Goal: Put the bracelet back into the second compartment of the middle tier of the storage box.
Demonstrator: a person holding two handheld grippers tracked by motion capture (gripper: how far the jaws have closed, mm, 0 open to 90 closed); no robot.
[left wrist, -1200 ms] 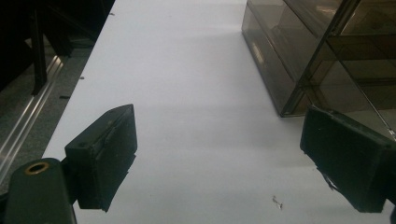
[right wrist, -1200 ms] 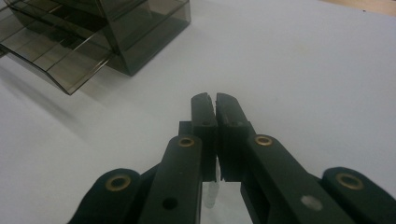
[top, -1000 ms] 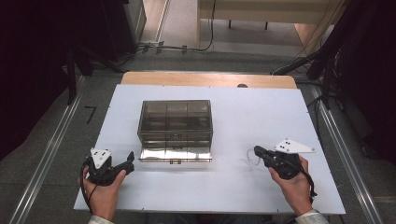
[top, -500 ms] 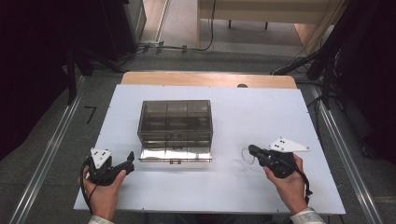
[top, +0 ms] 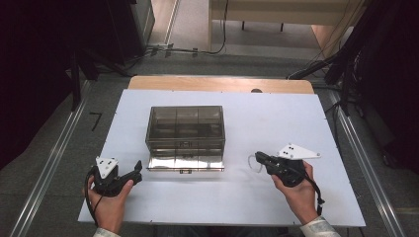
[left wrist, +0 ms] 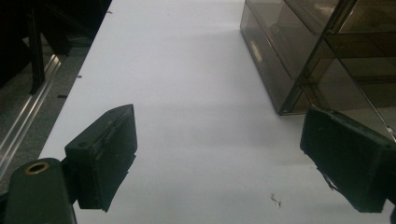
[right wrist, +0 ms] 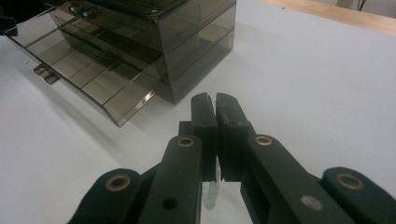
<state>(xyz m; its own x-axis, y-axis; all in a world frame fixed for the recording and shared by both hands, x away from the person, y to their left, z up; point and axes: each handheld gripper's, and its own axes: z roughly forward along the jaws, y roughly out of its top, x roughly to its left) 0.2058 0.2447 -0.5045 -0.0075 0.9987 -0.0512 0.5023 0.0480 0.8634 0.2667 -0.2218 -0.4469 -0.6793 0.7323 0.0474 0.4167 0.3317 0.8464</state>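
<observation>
1. Nearest, at the near-left edge of the smooth white tabletop (top: 276,118): left gripper (top: 136,173), matte black, blocky jaws spread wide with nothing between the pads.
2. Level with it on the right: right gripper (top: 258,158), black jaws pressed flat together, brass rivets on the links. Small clear loop (top: 252,163) at the tips, held or not impossible to tell.
3. Shifted slightly leftward, toward the cabinet, since a second ago; left gripper unmoved.
4. Just beyond and between both: smoky translucent plastic drawer cabinet (top: 185,123), boxy, glossy, bottom drawer (top: 185,163) pulled out toward the near edge, apart from either gripper.
5. Farthest: wooden strip (top: 217,84) along the far edge.
</observation>
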